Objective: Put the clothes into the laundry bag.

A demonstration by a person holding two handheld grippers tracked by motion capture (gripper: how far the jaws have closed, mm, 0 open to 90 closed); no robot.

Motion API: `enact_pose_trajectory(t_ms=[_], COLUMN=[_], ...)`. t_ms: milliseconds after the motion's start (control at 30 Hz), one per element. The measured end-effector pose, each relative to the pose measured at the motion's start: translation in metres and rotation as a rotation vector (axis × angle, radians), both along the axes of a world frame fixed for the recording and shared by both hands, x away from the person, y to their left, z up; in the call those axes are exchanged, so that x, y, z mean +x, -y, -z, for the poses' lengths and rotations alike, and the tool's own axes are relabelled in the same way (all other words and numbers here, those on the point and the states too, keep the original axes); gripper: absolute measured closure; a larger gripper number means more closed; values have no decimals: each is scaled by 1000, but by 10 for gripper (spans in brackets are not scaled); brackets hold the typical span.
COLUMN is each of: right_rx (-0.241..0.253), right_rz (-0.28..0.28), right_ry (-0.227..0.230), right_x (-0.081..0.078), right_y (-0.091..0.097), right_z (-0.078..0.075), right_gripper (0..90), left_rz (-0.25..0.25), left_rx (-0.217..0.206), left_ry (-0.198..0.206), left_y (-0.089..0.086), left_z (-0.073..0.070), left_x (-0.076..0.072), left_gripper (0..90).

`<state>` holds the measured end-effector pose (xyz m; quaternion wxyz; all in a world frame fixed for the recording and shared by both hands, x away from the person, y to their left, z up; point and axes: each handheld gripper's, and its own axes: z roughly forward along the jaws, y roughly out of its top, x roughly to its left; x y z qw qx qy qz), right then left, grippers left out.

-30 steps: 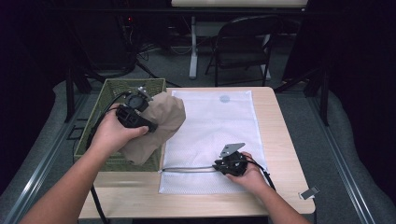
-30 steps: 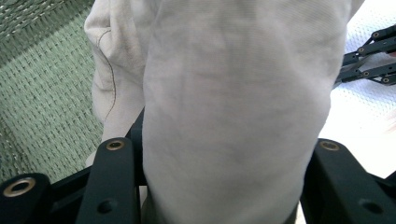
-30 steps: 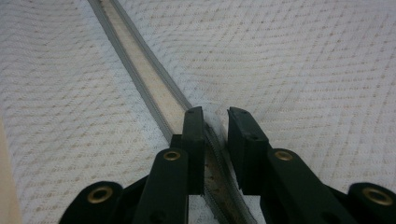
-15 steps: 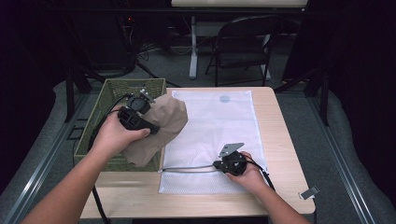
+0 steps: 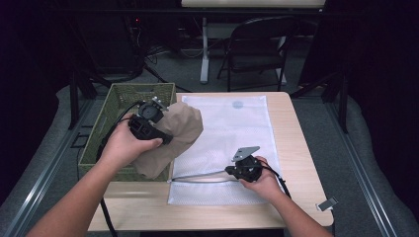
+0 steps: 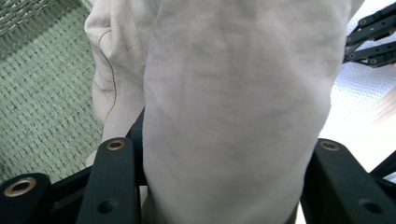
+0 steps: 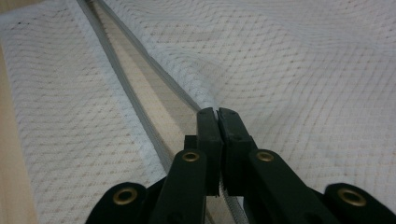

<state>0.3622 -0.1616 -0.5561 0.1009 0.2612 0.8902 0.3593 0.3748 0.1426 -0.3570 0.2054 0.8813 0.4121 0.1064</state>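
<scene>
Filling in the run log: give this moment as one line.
left gripper: shut on tan garment over green basket | right gripper: jaws just closed, pinching mesh bag edge at zipper

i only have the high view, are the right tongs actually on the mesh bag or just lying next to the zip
Observer: In the right gripper view the right tongs are shut, pinching the edge of the mesh bag right beside the zip.
Operator: ok is that zip open there or closed
Observer: Open. The two sides stand apart ahead of the tongs, and the wood of the table shows in the gap.
Operator: and the left one, has it got the cloth properly
Observer: In the left gripper view a thick fold of the beige cloth sits between the left tongs, with the green basket weave behind it.
</scene>
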Motion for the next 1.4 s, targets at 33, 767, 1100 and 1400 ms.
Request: enact_pose_trajectory(t_ms=[33, 767, 1100, 1400], right_rx=[6, 13, 8, 50], right_rz=[1, 5, 7, 32], right_ry=[1, 1, 20, 6], right_x=[1, 22, 33, 41], right_y=[0, -3, -6, -3], right_z=[-1, -31, -47, -49], right_gripper=[879, 880, 880, 880], left_rz=[1, 32, 55, 76], left_rx=[-3, -15, -16, -30], left_ry=[4, 4, -1, -8], left_y=[1, 8, 16, 22], left_z=[0, 3, 4, 8], left_x=[-1, -6, -9, -13], left_gripper=[488, 488, 488, 488])
